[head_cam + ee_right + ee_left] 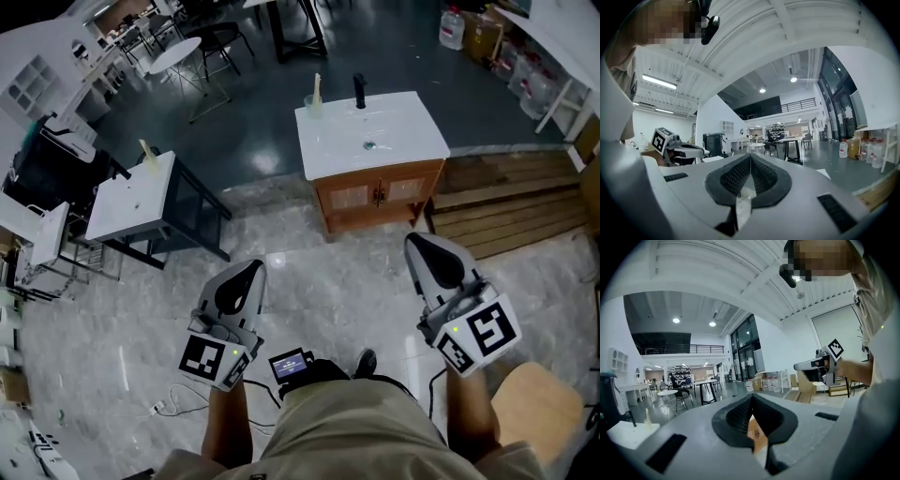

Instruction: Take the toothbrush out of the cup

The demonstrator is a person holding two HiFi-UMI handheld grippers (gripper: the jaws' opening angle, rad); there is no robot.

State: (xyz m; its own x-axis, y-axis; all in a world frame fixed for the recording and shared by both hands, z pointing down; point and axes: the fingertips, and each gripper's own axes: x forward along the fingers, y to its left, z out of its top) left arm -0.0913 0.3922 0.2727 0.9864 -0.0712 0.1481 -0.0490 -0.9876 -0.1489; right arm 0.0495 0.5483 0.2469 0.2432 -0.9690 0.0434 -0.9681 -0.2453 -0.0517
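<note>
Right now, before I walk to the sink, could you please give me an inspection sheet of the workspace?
Surface: white sink top on a wooden cabinet, ahead of the person.
Job's things: cup at the top's back left corner; toothbrush upright in it.
Clutter: black tap only; nothing else seen on the top.
Grippers: left gripper and right gripper, jaws shut, both empty and apart from the sink.
Cables: white cable on the floor at the person's left.
Surroundings: second white table at left, wooden steps at right, round stool near the right hand.
</note>
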